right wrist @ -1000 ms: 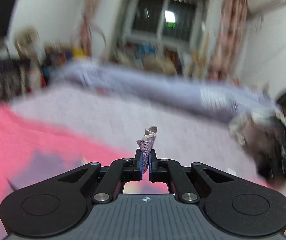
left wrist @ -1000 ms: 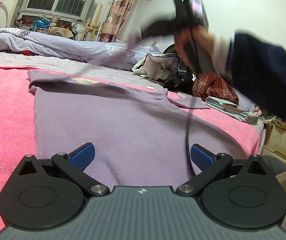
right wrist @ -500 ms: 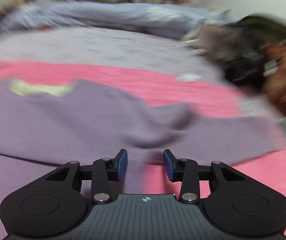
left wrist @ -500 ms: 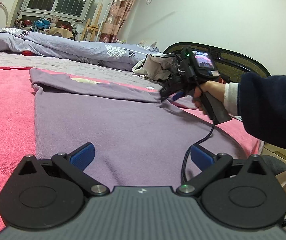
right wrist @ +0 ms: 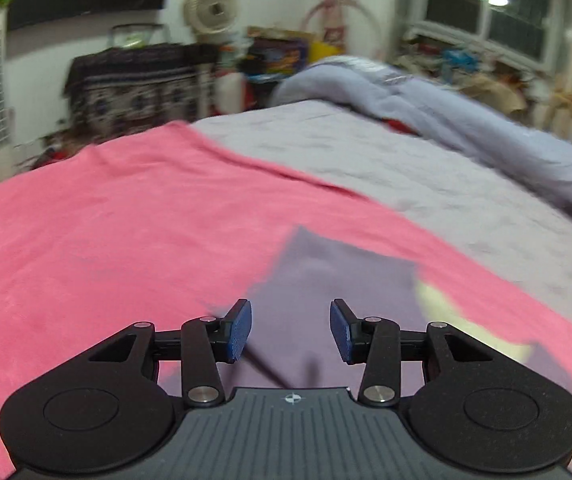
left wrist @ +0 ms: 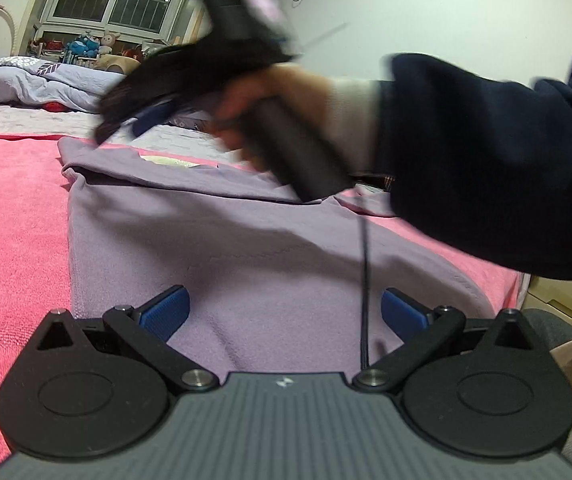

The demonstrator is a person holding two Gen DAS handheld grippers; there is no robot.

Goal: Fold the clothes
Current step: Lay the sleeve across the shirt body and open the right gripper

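Two tools are in play and both are empty. The lilac long-sleeved top (left wrist: 245,264) lies flat on the pink blanket (left wrist: 9,216) spread over the bed, its far end doubled over into a band, with the pale neck label (left wrist: 169,161) showing there.

The left tool (left wrist: 283,310) sits low over the near hem, blue pads (left wrist: 165,310) spread wide, fabric between them but nothing pinched. The right tool (right wrist: 290,330), seen from its own camera, has its jaws parted to a middling gap and carries nothing; it looks across the top's far left corner (right wrist: 326,264) and out over the blanket. From the left camera the same tool (left wrist: 133,116) is a dark blur above that folded band, gripped by the person's right hand (left wrist: 257,120) in a navy sleeve.

The step looks like lining up the next fold. To do it well, each tool should take a clean bite at an edge or corner, catching every layer there, then both should lift together and carry evenly, so the crease lands straight and the earlier fold is not dragged open.
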